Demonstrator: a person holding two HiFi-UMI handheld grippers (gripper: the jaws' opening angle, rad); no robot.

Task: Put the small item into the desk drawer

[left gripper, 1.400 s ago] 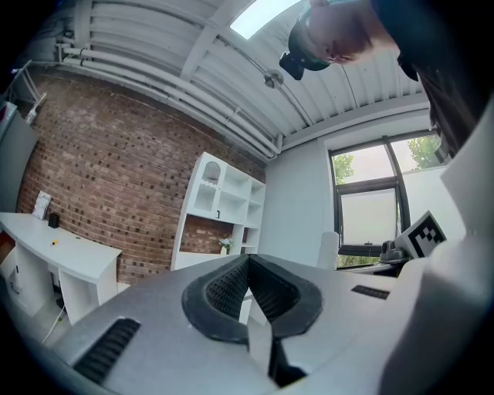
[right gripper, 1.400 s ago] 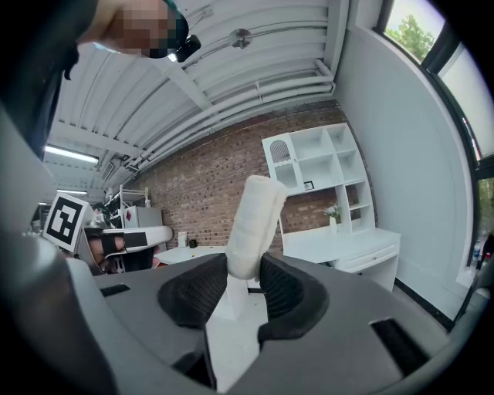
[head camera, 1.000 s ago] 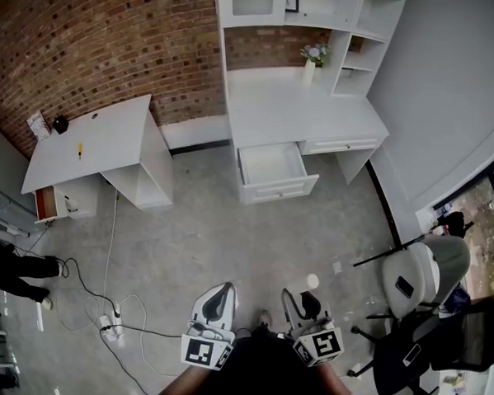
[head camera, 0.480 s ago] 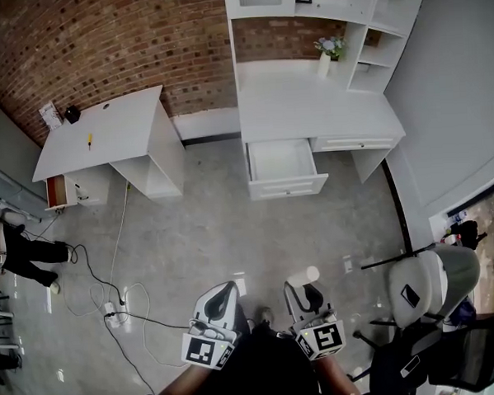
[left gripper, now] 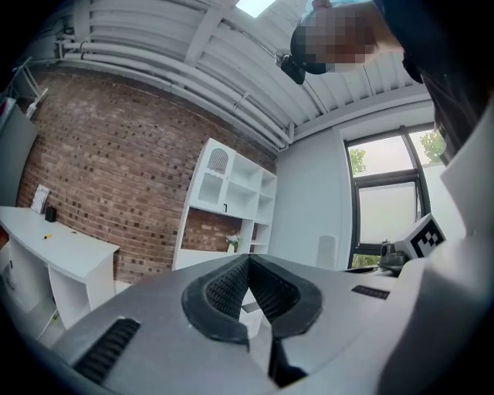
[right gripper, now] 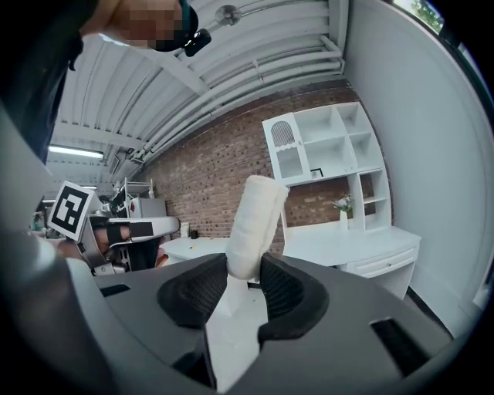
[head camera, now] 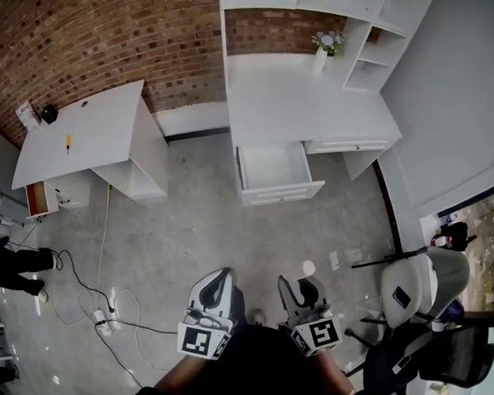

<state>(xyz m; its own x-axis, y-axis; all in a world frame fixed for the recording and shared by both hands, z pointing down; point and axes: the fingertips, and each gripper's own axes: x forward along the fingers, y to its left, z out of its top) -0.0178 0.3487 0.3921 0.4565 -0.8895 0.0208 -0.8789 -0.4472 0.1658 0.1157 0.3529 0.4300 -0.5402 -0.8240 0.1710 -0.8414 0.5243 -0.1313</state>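
A white rolled-up small item (right gripper: 255, 222) stands up between the pads of my right gripper (right gripper: 245, 281), which is shut on its lower end. In the head view the roll's tip (head camera: 308, 268) shows just above my right gripper (head camera: 302, 290), low in the frame over the concrete floor. My left gripper (head camera: 215, 289) hangs beside it with its jaws closed tip to tip and nothing between them (left gripper: 247, 266). Far ahead, the white desk (head camera: 300, 103) has its drawer (head camera: 274, 168) pulled open, and the drawer looks empty.
A second white desk (head camera: 87, 131) stands at the left against the brick wall with a yellow item (head camera: 67, 144) on it. Cables and a power strip (head camera: 101, 320) lie on the floor. Office chairs (head camera: 421, 282) stand at the right. A flower vase (head camera: 325, 46) sits on the desk.
The head view has swung slightly, so the desks sit a little further left and up. Both grippers keep their places and the right one's grip on the roll is unchanged.
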